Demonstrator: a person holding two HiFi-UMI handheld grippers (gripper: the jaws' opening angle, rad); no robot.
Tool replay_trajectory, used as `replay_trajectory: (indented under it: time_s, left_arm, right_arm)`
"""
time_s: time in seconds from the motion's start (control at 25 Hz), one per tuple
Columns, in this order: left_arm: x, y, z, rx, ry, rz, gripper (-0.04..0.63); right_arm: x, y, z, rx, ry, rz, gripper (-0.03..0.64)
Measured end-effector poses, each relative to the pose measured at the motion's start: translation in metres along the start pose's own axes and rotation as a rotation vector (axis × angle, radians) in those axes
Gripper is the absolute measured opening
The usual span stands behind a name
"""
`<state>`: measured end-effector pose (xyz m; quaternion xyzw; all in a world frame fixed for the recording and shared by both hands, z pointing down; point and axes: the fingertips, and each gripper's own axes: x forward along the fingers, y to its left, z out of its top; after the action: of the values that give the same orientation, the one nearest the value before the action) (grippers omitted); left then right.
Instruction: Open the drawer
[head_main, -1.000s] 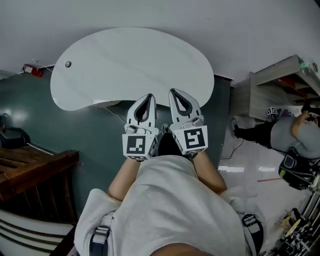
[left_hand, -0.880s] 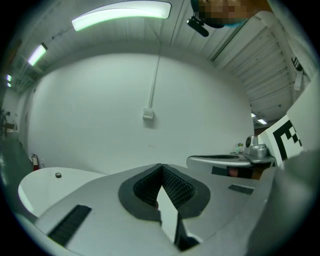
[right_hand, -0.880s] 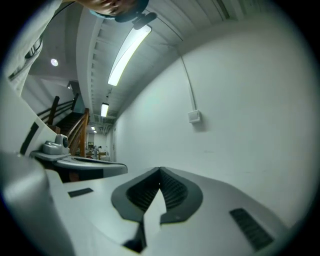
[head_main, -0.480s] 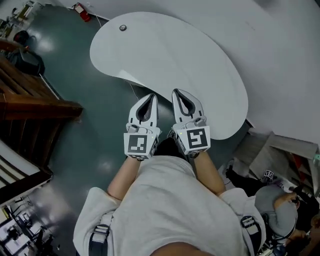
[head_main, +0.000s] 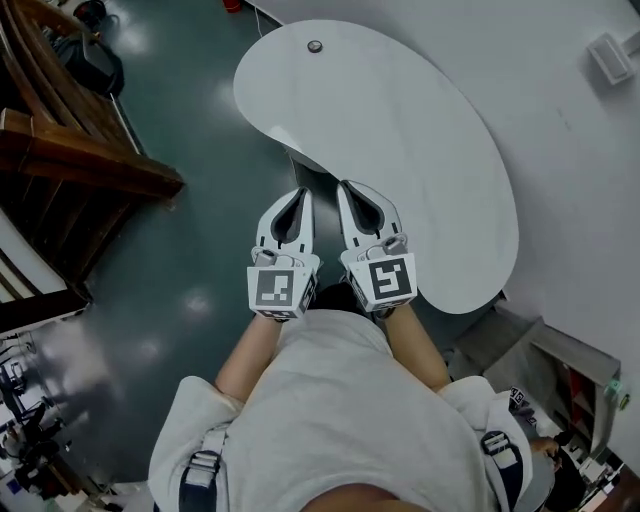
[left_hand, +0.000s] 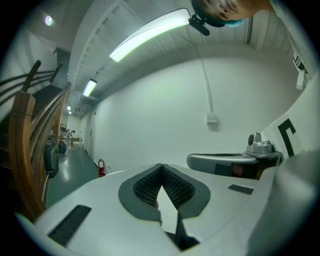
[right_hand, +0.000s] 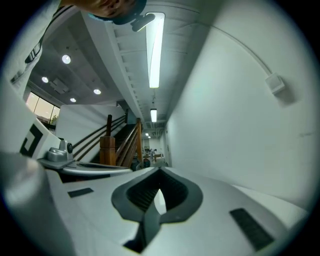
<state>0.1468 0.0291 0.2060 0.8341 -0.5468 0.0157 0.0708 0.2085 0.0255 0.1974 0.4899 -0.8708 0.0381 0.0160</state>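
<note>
No drawer shows in any view. In the head view my left gripper (head_main: 300, 192) and right gripper (head_main: 345, 185) are held side by side in front of my chest, both shut with nothing between the jaws. They point at the near edge of a white kidney-shaped table (head_main: 400, 140). In the left gripper view the left gripper (left_hand: 161, 166) has its ribbed pads meeting at the tip, with a white wall ahead. In the right gripper view the right gripper (right_hand: 160, 170) is likewise shut, looking along a white wall towards a corridor.
A wooden stair railing (head_main: 90, 160) stands at the left on the dark green floor. A grey cabinet (head_main: 560, 360) sits at the lower right. A small wall box (head_main: 608, 55) is on the white wall. A red fire extinguisher (left_hand: 101, 167) stands by the far wall.
The whole view has swung: the table slid from the top centre to the right, the wooden stairs came in at the left, and the shelf unit with a person went out. Both grippers stayed shut.
</note>
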Motion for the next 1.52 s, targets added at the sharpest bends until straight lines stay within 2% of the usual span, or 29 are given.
replay_trajectory:
  time_s: [0.28,0.52,0.8,0.96,1.08,1.2,1.28,1.4,1.52]
  left_arm:
    - [-0.002,0.065,-0.020,-0.036,0.016,0.090,0.006]
    - [0.010,0.122,-0.031,-0.022,0.019,0.120,0.006]
    - [0.020,0.207,-0.055,-0.069,0.051,0.157,0.006]
    - [0.032,0.239,-0.089,-0.090,0.092,0.145,0.006]
    - [0.051,0.250,-0.129,-0.093,0.097,0.161,0.006]
    - [0.060,0.241,-0.158,-0.080,0.111,0.152,0.006]
    - [0.058,0.242,-0.166,-0.066,0.105,0.146,0.006]
    - [0.053,0.249,-0.176,-0.060,0.093,0.168,0.006]
    - [0.054,0.256,-0.194,-0.070,0.090,0.170,0.006]
  right_arm:
    - [0.057,0.041,-0.020,-0.004,0.052,0.085,0.012]
    - [0.119,0.070,-0.032,-0.029,0.085,0.140,0.013]
    - [0.199,0.108,-0.067,-0.009,0.127,0.198,0.012]
    - [0.223,0.114,-0.096,-0.023,0.159,0.207,0.012]
    - [0.233,0.104,-0.129,-0.009,0.188,0.210,0.012]
    - [0.232,0.095,-0.162,0.021,0.215,0.225,0.013]
    - [0.235,0.098,-0.175,0.026,0.208,0.247,0.012]
    - [0.238,0.105,-0.195,-0.022,0.208,0.277,0.013]
    - [0.239,0.101,-0.212,-0.032,0.210,0.271,0.012]
